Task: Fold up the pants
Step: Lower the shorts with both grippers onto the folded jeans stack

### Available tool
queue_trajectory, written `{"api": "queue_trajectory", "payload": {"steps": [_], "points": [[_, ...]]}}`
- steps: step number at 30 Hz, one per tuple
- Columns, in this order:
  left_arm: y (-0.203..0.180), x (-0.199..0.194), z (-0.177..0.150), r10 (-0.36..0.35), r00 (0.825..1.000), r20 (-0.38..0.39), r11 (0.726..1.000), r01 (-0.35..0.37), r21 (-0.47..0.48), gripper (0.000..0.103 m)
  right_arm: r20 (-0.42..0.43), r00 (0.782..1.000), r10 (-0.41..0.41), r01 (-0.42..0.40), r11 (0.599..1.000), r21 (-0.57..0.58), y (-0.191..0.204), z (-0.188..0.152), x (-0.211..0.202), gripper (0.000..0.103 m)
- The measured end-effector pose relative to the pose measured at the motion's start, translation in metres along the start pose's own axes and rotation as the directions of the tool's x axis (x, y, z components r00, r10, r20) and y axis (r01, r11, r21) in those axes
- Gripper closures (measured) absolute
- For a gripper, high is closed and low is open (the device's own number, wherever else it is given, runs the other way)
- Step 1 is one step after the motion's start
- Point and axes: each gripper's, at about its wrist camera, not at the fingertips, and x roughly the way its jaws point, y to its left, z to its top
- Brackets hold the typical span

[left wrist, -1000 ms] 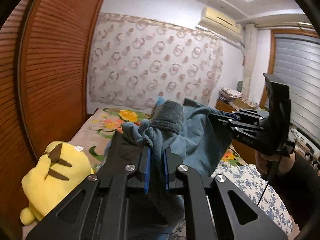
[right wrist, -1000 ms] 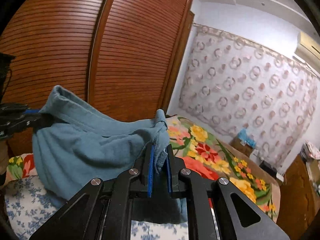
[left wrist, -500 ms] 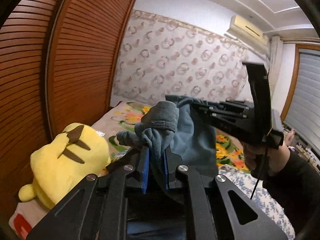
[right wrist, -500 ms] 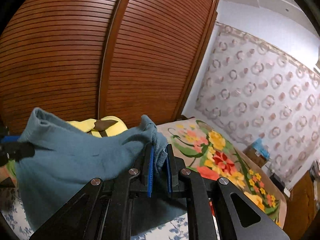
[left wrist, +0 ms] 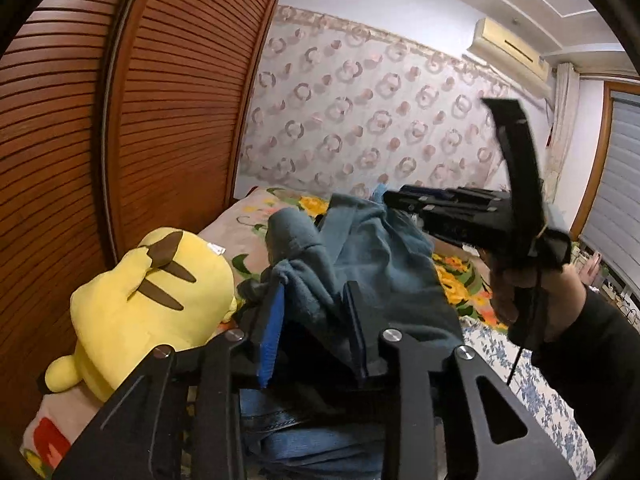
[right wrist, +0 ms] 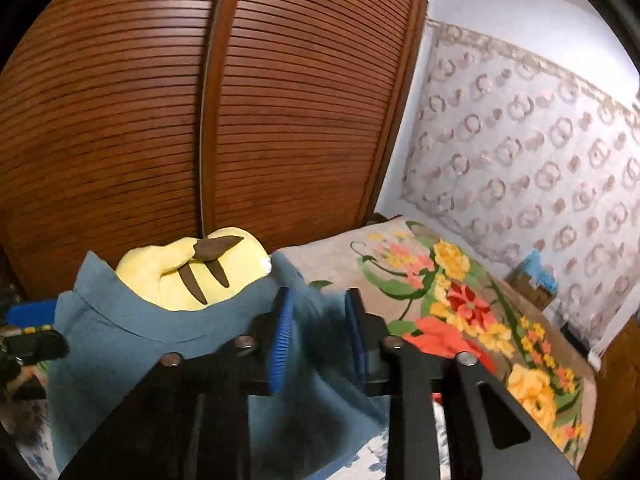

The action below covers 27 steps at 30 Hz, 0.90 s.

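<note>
We note the teal-blue pants [left wrist: 360, 256] bunched at frame center, draped over both tools above the floral bedspread [right wrist: 452, 280]. Left gripper [left wrist: 316, 320]: jaws wide, cloth slack between its 2 blue pads. Right gripper [right wrist: 318, 336]: jaws wide too, fabric loose between them. Yellow plush toy [left wrist: 152, 292] lower left, beside the louvered wardrobe doors [right wrist: 200, 120].

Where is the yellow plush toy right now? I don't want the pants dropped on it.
The yellow plush toy lies at the bed's left edge against the wooden wardrobe doors, just left of the teal pants; in the right wrist view it peeks over them.
</note>
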Motion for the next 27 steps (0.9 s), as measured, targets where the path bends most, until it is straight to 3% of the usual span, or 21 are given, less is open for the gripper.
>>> {"api": "queue_trajectory", "payload": {"steps": [2, 5, 8, 16, 27], "points": [[0.001, 0.001, -0.003, 0.011, 1.0, -0.011, 1.0, -0.011, 0.008, 0.066, 0.013, 1.0, 0.004, -0.005, 1.0, 0.03, -0.006, -0.001, -0.007, 0.072], [0.002, 0.004, -0.007, 0.031, 0.999, -0.026, 0.999, -0.03, 0.018, 0.064, 0.014, 0.997, 0.077, -0.078, 0.996, 0.043, -0.01, -0.007, -0.017, 0.072], [0.004, 0.008, -0.012, 0.043, 0.998, -0.047, 0.999, -0.042, 0.021, 0.064, -0.023, 0.992, 0.124, -0.123, 0.992, 0.041, -0.011, -0.013, -0.013, 0.072], [0.007, 0.012, -0.02, 0.047, 0.996, -0.075, 0.999, -0.045, 0.03, 0.063, -0.109, 0.993, 0.032, -0.022, 0.996, 0.092, -0.039, -0.025, 0.026, 0.072], [0.005, 0.003, -0.014, 0.07, 0.995, -0.066, 0.995, -0.064, 0.082, 0.062, -0.05, 0.997, 0.065, -0.055, 0.982, 0.18, -0.028, -0.027, -0.001, 0.072]]}}
